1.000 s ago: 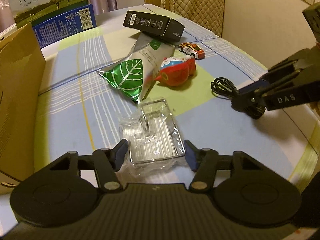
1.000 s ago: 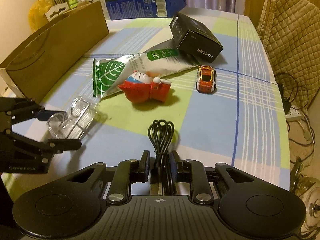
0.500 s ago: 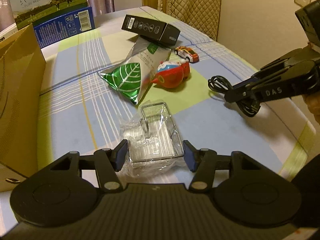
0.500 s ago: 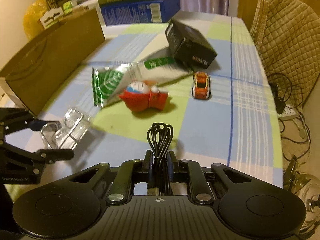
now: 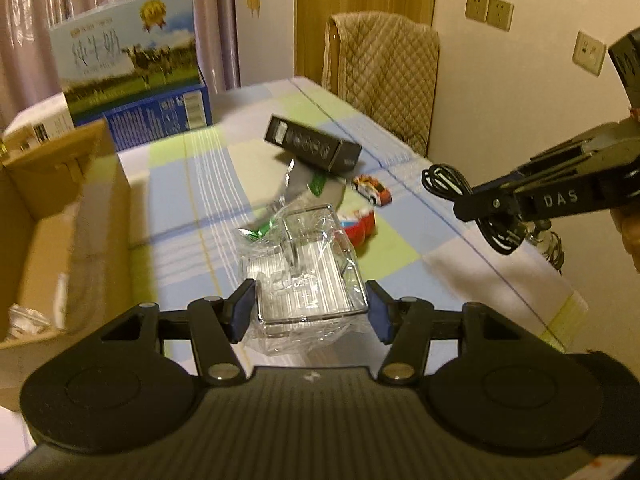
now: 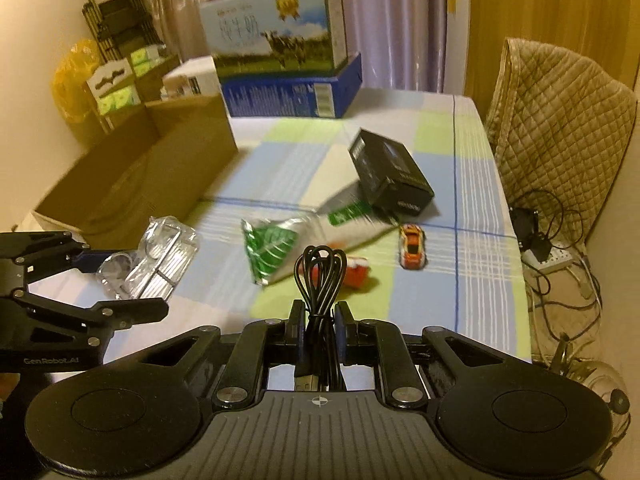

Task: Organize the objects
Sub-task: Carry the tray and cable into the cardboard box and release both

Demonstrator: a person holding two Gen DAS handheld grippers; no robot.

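My left gripper (image 5: 309, 295) is shut on a clear plastic-wrapped wire tray (image 5: 304, 256), which hangs above the checked tablecloth (image 5: 400, 248). My right gripper (image 6: 320, 314) is shut on a coiled black cable (image 6: 320, 268), whose loop stands up above the pads while its plug hangs below. In the left wrist view the right gripper (image 5: 466, 206) comes in from the right with the cable (image 5: 442, 180) lifted clear of the table. The right wrist view has the left gripper (image 6: 124, 280) at the left, holding the tray (image 6: 168, 256).
An open cardboard box (image 5: 52, 220) stands at the table's left edge. A green leaf snack bag (image 6: 272, 248), a red toy (image 6: 356, 272), a toy car (image 6: 412, 246) and a black box (image 6: 390, 180) lie mid-table. A milk carton (image 6: 276, 40) stands behind; a quilted chair (image 6: 560, 120) is right.
Both grippers have risen, lifting the tray and the cable off the table. The right jaws closed tighter on the cable. More of the room behind now shows.
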